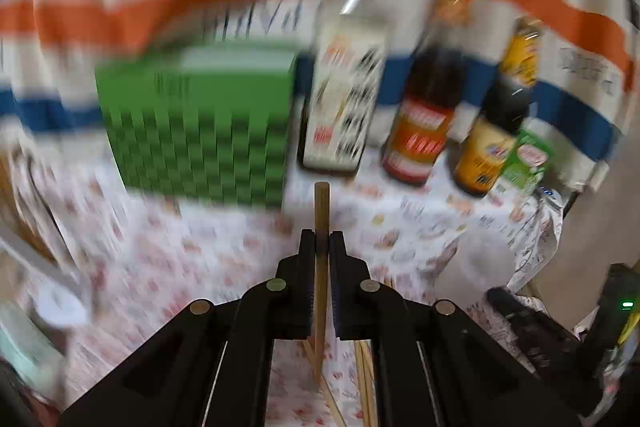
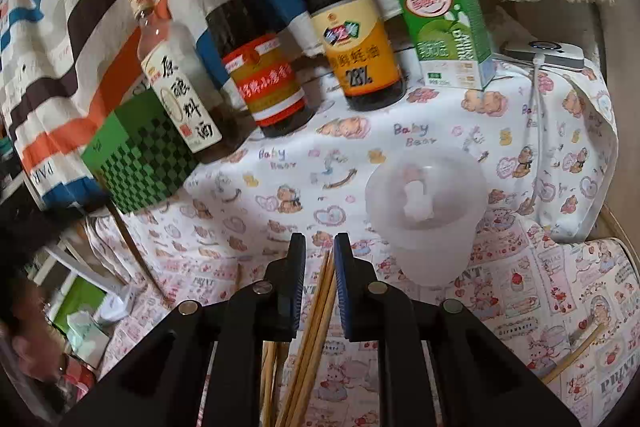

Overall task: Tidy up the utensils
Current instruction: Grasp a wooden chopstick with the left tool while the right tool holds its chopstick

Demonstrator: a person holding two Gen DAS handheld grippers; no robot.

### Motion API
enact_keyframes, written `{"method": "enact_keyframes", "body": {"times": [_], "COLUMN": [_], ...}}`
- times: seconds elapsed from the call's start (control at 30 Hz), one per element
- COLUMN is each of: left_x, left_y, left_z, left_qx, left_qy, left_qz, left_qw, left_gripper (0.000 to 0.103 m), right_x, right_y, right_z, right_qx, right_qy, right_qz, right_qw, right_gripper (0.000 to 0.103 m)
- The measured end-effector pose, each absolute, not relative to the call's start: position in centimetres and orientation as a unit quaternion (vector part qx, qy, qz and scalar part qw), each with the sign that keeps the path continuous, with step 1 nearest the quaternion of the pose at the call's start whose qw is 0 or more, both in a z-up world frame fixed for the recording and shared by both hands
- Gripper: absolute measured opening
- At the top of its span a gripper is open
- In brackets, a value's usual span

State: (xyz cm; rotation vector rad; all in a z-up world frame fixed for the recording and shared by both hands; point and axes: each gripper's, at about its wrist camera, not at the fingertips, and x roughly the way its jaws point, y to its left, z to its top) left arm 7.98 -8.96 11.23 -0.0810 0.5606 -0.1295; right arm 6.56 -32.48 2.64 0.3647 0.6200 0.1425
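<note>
Left hand-held gripper [image 1: 322,239]: jaws clamped on a single wooden chopstick [image 1: 321,211], which runs upright between the pads, tip poking out past the fingertips. View is motion-blurred. Below and behind the jaws, more loose chopsticks [image 1: 366,379] lie on the printed cloth of the tabletop [image 1: 200,259].

Right hand-held gripper [image 2: 319,247]: jaws slightly apart, a bundle of chopsticks [image 2: 320,299] sitting in the gap; can't tell if the pads are touching them. More sticks lie under its left finger.

Ahead-right of the right gripper, near the fingertips: translucent plastic cup [image 2: 426,211], upright, something white inside. One stray chopstick [image 2: 572,355] well off to the right on the cloth.

Further ahead, a row along the back: green checkered box [image 2: 144,155] far left, clear bottle with a white label [image 2: 176,79], dark bottle with a red cap [image 2: 248,55], dark bottle with a yellow label [image 2: 352,31], green drink carton [image 2: 448,27] with a straw. White device [image 2: 544,53] with a cable at far right. Striped fabric [image 2: 80,7] hangs behind everything.
</note>
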Motion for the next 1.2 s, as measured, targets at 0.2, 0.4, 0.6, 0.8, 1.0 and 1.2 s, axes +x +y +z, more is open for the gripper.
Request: {"method": "enact_keyframes", "body": {"times": [0.2,0.4,0.6,0.8,1.0,1.2], "left_x": [3.8,4.0,3.3,1.9,1.9,2.0], "left_y": [-7.9,-2.6,1.3,3.5,4.6,4.5], "left_z": [13.2,8.8,6.4,6.9,6.3,6.1], "left_qx": [-0.049,-0.147,-0.185,-0.18,-0.187,-0.163], "left_qy": [0.154,0.128,0.101,0.061,0.057,0.054], "left_qz": [-0.074,-0.042,-0.052,-0.001,0.015,0.049], "left_qw": [0.984,0.98,0.976,0.982,0.981,0.984], "left_gripper": [0.006,0.006,0.006,0.006,0.006,0.006], "right_x": [7.0,7.4,8.4,13.1,18.7,22.3], "right_y": [-31.2,-29.5,-28.1,-23.4,-19.1,-17.0], "right_z": [1.8,1.2,1.4,1.5,-1.9,-5.2], "right_qx": [0.157,0.128,0.12,0.026,0.007,-0.038], "right_qy": [0.32,0.337,0.351,0.427,0.535,0.578], "right_qz": [0.076,0.094,0.072,0.073,0.095,0.057], "right_qw": [0.931,0.928,0.926,0.901,0.839,0.813], "right_gripper": [0.017,0.033,0.057,0.057,0.025,0.018]}}
